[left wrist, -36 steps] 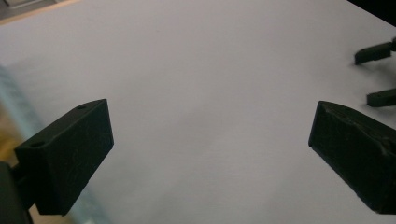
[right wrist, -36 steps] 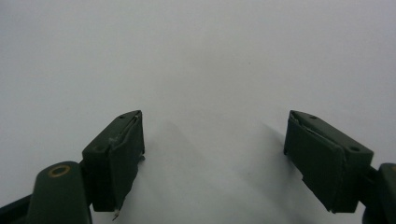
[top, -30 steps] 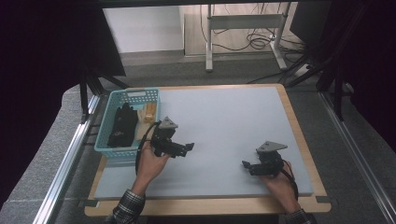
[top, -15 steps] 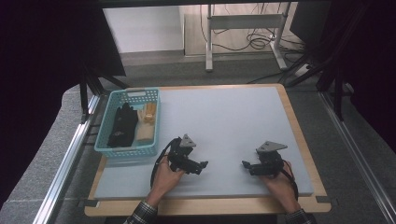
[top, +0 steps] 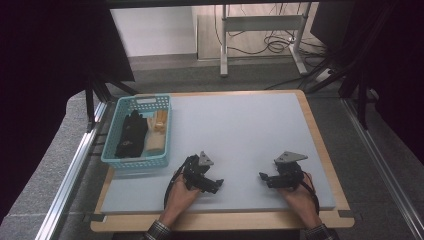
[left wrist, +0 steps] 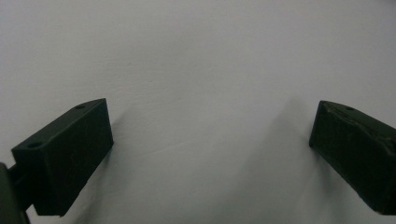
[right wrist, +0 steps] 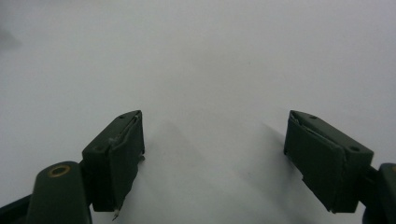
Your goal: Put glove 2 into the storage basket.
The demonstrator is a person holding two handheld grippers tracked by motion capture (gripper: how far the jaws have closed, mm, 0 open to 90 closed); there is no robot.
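- We take the blue basket [top: 137,161] at the mat's left edge as landmark; it holds a black item [top: 131,133] and a tan wooden-looking item [top: 157,135], side by side, the tan one on the side nearer the mat centre.
- Left gripper [top: 216,184]: a second ago it hovered just beside the basket's right wall; now it sits well right of and nearer the person than the basket, low over the grey mat [top: 250,125].
- Its jaws stand wide apart with nothing between them; bare mat shows in the left gripper view [left wrist: 210,140].
- Right gripper [top: 263,177]: unchanged, far right of the basket, jaws also spread and empty in the right gripper view [right wrist: 212,149].
- Our judgement: the withdrawal from the basket with empty jaws suggests the placing is finished and both hands are at rest.
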